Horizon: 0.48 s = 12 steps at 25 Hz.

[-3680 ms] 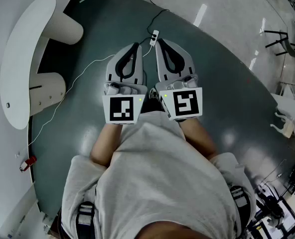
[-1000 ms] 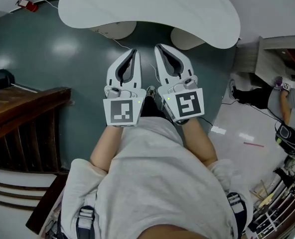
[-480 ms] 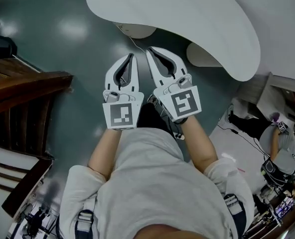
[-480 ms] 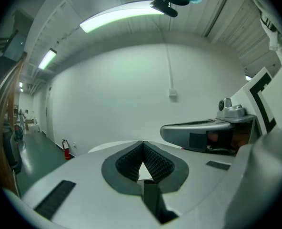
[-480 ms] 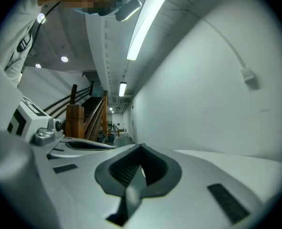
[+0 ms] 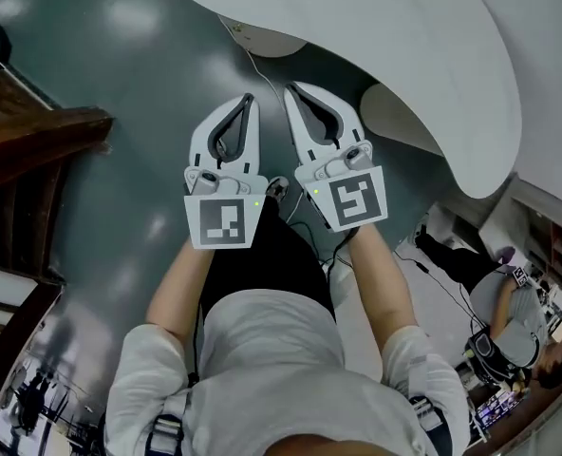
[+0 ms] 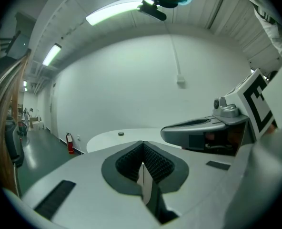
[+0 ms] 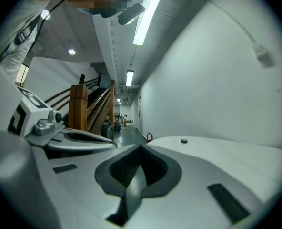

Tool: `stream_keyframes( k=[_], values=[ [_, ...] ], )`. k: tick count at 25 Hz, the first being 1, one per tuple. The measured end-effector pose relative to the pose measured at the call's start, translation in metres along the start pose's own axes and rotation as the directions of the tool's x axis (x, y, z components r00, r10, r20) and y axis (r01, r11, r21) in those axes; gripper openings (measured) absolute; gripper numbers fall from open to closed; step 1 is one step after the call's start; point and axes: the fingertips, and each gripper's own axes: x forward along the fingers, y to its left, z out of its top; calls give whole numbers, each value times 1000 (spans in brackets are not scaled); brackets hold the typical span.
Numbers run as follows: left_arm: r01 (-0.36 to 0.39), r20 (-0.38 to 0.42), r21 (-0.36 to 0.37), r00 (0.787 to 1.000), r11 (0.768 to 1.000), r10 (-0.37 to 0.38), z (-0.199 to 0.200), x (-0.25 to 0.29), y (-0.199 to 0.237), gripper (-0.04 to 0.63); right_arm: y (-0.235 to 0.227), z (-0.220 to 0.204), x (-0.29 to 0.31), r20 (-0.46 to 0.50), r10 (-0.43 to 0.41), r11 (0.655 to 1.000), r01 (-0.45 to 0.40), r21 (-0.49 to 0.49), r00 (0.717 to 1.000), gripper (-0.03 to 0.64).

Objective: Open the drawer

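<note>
**Head view: both tongs shut & empty, worktop just ahead, drawer not made out**

Head view looks down on a person in a pale shirt, forearms out, one set of tongs in each hand. Left tongs (image 6: pixel 246 100) & right tongs (image 6: pixel 293 89) sit side by side, close but apart. Their tips point the same way, over a dark grey-green floor (image 6: pixel 120 93). Each carries a marker cube (image 6: pixel 226 220) at the hand end. A curved white worktop (image 6: pixel 404 36) lies ahead of the tips & sweeps round to the right of the right tongs. Two pale round pedestals (image 6: pixel 262 38) show under its rim. A thin cable (image 6: pixel 254 69) runs on the floor btwn the left tongs' tip & the nearer pedestal. Dark wooden stair rails (image 6: pixel 25 141) stand left of the left tongs.

Left gripper view: left tongs (image 7: pixel 143 143) have jaws pressed together, ribbed pads meeting, nothing btwn them. The right tongs show alongside at the right. Beyond the tips is the worktop w/ a small dark round item (image 7: pixel 121 133) on it & a white wall behind. A red fire extinguisher (image 7: pixel 70 142) stands by the wall, off to the left of the tips.

Right gripper view: right tongs (image 8: pixel 141 147) are likewise closed & empty. The left tongs show at the left, w/ the wooden stairs beyond them & the worktop ahead-right.

Drawer: can't pick it out in any view
</note>
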Motion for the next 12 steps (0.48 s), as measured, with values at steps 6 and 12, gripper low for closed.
stream_keyframes(
  k=[6,12],
  values=[
    [-39,-59,-77,998,996,35,-82,34,24,6,-3,-72,27,-91,6,999,-2,41,996,14],
    [-37,-20,-119,999,992,35,-140,71,46,6,-1,-130,55,-147,-26,997,36,66,989,14]
  ],
)
